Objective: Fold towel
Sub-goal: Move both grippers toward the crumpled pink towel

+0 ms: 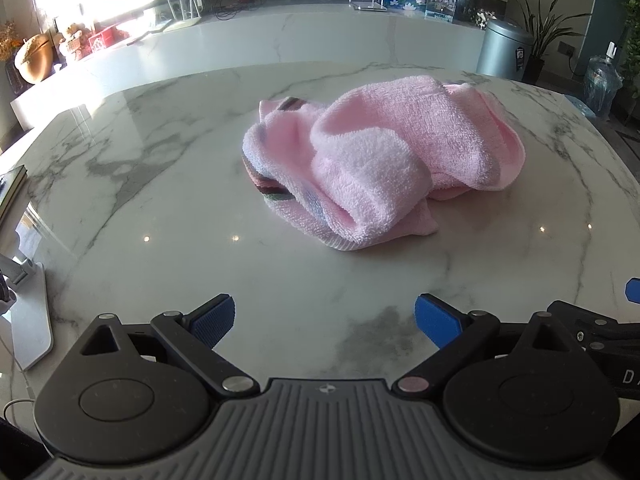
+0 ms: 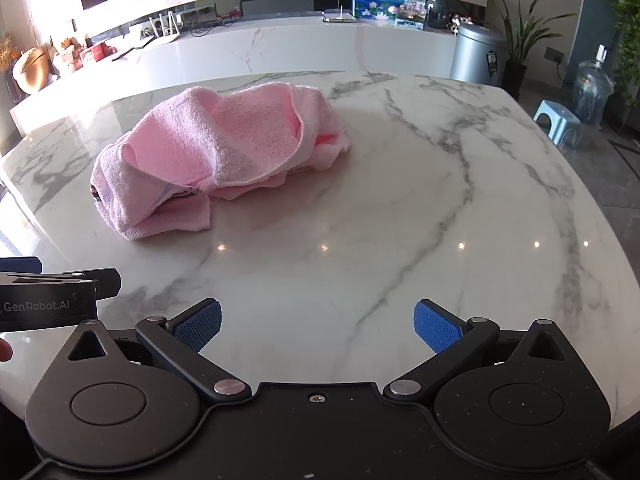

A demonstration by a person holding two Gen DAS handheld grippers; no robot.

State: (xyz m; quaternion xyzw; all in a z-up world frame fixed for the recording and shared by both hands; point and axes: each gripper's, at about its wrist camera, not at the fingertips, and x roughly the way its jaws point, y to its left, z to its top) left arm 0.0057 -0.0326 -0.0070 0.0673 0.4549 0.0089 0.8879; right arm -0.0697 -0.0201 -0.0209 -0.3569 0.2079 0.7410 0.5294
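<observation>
The pink terry towel is lying crumpled in a soft heap on the glossy marble table, at twelve o'clock from the left gripper and eleven o'clock from the right gripper. Both are gaping wide, holding nothing. Each should probably be seeking a hemmed corner first, spreading the plush cloth flat.

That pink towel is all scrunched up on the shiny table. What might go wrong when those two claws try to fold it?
1. The pink towel lies in a crumpled heap with its corners tucked under, so the left gripper or right gripper, both with jaws open and empty, may pinch several layers at once.
2. The marble table looks glossy; the towel may slide rather than flatten.
</observation>
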